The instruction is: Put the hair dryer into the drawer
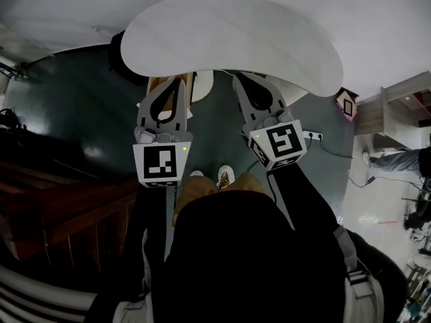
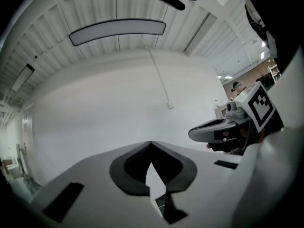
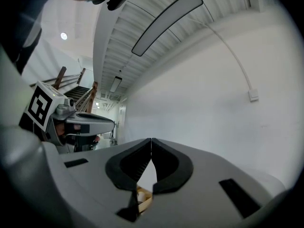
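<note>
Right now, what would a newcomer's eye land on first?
The left gripper and right gripper, side by side mid-frame in the head view, jaws shut and empty, marker cubes bright. Above them spreads a big white rounded surface. No hair dryer or drawer shows.

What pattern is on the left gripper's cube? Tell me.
Black square markers on a white cube, best in the head view.
</note>
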Motion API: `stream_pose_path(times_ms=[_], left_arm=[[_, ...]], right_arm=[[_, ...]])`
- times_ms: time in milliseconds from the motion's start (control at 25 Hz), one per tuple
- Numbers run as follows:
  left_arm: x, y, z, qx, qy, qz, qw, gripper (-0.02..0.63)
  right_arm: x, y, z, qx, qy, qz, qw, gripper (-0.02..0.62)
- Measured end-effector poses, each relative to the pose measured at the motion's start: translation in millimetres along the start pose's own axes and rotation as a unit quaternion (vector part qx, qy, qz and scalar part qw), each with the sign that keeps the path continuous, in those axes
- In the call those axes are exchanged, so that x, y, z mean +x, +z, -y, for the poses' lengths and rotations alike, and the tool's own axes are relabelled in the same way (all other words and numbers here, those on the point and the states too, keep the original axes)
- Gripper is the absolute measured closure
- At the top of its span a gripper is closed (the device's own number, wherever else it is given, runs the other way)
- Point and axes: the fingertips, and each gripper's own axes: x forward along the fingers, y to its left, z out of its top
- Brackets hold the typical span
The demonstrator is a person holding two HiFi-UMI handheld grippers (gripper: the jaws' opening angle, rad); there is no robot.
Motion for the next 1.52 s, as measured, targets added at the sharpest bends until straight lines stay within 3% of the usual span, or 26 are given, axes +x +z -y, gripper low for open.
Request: stream_pose_path(times_ms=[400,760,1080,1520], left_arm=[[1.1,21.2,17.8,-0.011,-0.010,0.035,0.9993,0.592],[1.3,10.8,13.9,-0.032,0.000,0.029,0.9991,0.591],[4.5,14.0,18.0,-0.023,-0.003,0.031,0.9993,0.591],[5.6,18.5,24.9,-0.016,-0.008,0.042,0.9989,0.592]], right_arm=[[-11.6,-0.1,-6.1,-0.032,0.016,0.005,0.999,0.569],[-17.0,-6.8,-8.8,-0.027,0.009,0.003,1.000,0.569],[-20.2,-9.1,-0.4,0.005,0.001,0.004,1.000,0.571],[-25.9,-0.7,-2.2,-0.034,0.001,0.020,0.999,0.571]])
